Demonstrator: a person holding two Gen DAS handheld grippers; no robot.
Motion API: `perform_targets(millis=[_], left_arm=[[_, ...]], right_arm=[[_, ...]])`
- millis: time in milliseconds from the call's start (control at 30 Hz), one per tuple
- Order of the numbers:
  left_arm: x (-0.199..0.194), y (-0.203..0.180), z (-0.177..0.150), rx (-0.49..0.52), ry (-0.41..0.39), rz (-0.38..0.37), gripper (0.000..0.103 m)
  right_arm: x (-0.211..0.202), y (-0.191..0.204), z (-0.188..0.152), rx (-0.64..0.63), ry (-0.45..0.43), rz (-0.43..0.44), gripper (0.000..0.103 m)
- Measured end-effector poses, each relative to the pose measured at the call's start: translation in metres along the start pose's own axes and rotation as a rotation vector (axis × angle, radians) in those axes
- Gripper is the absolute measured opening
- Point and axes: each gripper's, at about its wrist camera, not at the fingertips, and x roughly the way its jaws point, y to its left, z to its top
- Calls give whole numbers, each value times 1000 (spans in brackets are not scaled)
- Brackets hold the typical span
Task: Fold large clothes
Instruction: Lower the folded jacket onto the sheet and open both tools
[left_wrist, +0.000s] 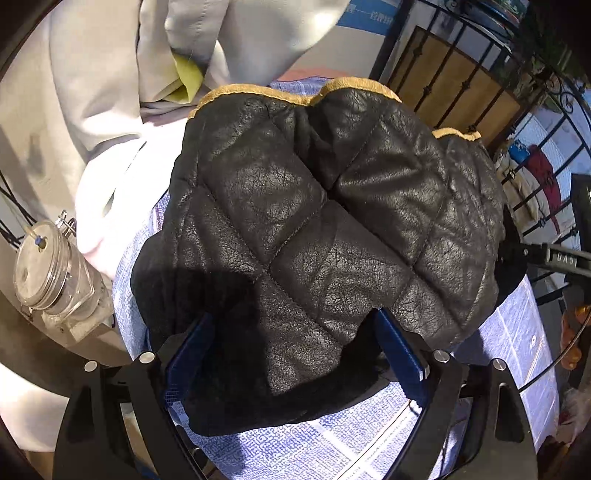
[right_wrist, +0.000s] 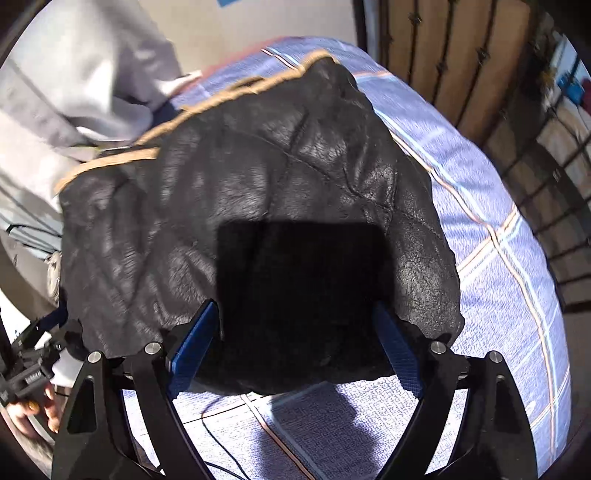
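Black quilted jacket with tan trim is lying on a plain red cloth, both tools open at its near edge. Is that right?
Not quite. The cloth under the jacket is blue with a plaid stripe pattern, not plain red; the right wrist view shows it best. The rest holds: tan trim, left tool and right tool open at the near edge.

The big black quilted leather jacket lies in a soft, puffy heap on the blue checked cloth. Its skin is shiny and wrinkly, with stitched lines that cross and make squares. A thin tan trim runs along its far edge. The near edge of the jacket is dark and in shadow.
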Motion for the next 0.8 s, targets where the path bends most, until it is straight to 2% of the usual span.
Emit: perform_targets(millis=[67,100,267,367,467,600,700,800], left_arm=[[3,-9,-2,61,-1,31,89],[5,-9,-1,60,3,32,90],[12,9,3,-74,17,-32,92],[14,3,6,-51,38,-2,96],[5,-11,12,-16,48,55,97],[-24,-21,15,-11,31,69,97],[-51,-25,15,-13,13,53,97],[-72,-30,19,-7,18,53,97]], right_arm=[[6,-3,0,20,13,0,85],[7,-2,0,10,18,-12,85],[19,1,2,-8,46,-66,87],[24,5,0,-3,52,-118,90],[21,10,-3,15,52,-162,92],[-1,20,-5,25,12,-190,92],[-33,27,-10,39,-47,-149,92],[-65,35,-19,49,-58,-106,92]])
